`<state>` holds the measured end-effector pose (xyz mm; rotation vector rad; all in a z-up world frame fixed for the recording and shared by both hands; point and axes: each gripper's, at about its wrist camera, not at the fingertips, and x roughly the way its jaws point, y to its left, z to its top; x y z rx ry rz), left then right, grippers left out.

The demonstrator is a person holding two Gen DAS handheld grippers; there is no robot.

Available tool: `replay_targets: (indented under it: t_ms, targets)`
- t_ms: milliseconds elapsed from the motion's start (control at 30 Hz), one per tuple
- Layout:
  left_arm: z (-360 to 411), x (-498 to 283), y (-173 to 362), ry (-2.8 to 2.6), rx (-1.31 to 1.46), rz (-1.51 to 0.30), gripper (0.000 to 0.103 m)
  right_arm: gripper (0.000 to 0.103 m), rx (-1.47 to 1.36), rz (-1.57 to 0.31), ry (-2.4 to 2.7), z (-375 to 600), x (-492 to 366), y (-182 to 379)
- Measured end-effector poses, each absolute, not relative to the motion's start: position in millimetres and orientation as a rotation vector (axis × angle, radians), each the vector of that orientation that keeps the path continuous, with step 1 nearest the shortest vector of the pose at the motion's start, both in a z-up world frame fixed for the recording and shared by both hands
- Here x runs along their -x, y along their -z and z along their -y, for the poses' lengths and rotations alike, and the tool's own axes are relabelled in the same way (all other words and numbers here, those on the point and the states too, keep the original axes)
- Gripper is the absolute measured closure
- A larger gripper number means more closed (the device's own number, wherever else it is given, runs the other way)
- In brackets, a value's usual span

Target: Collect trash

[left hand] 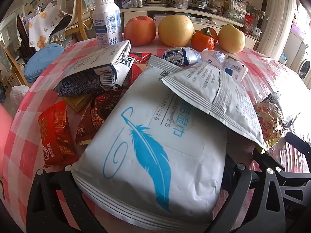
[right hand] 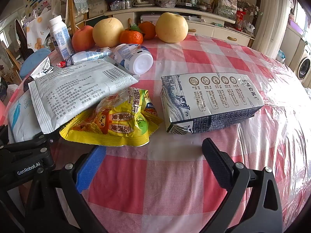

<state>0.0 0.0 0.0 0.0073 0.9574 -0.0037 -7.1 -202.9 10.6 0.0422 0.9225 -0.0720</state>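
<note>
While open, wipes pack (left hand: 151, 155) btwn left tool (left hand: 143, 176)

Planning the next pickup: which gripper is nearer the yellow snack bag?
Right. The right gripper hangs open just before the yellow snack bag; the left gripper straddles the white feather pack, further off.

Home – washing machine (right hand: 303, 66), checked tablecloth (right hand: 175, 174)

Pouch (right hand: 77, 93) atop snack bag (right hand: 116, 124)
</note>
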Motion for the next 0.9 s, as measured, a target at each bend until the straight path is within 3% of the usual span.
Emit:
replay_targets:
  t_ms: [900]
  targets:
    - [8.3, 23.8, -15.0, 0.008, -0.12, -0.914, 0.005, 0.004, -0.006, -0.927, 0.076, 196.3, 24.0, -16.6]
